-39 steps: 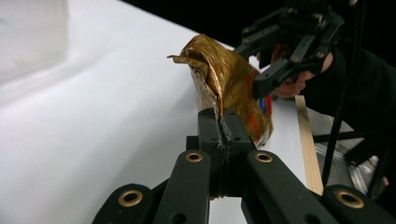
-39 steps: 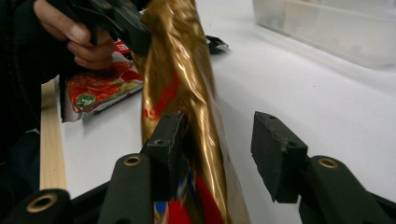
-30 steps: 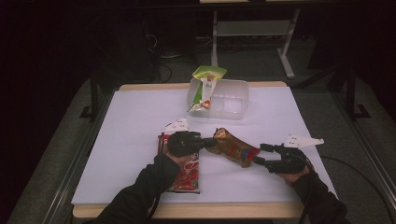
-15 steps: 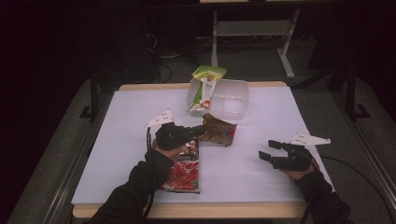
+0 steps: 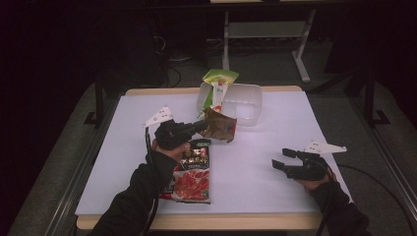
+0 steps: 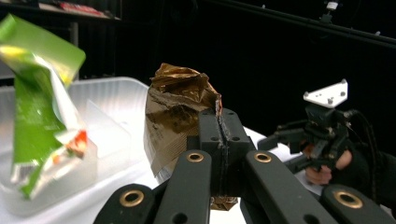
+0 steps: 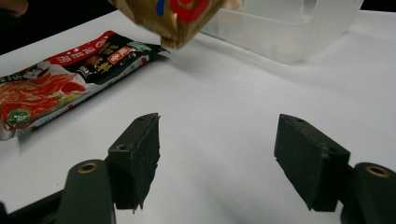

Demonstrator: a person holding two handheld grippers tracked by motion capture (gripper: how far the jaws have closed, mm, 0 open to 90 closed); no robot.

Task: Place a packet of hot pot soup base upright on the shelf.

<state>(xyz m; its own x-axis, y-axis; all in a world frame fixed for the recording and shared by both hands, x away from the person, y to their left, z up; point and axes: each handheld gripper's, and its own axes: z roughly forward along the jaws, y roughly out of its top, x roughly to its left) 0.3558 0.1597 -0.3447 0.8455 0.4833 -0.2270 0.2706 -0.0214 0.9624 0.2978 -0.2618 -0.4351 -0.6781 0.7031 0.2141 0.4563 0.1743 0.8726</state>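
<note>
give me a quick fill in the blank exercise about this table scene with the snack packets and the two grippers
1. The left hand-held gripper is shut on the ____ packet.
2. The green packet stands in the clear plastic ____ at the table's far edge.
3. The right hand-held gripper has its jaws ____ and holds nothing.
4. The red packet lies flat on the white ____.

Missing words: brown; tub; open; table

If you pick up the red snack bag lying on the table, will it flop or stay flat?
The red snack bag would probably flop and sag, since it is a thin, flat, wrinkly packet. It looks light for its size. Its glossy film may be a bit slippery, so pinching an edge, as the left gripper does with the brown packet, seems safest.
</note>
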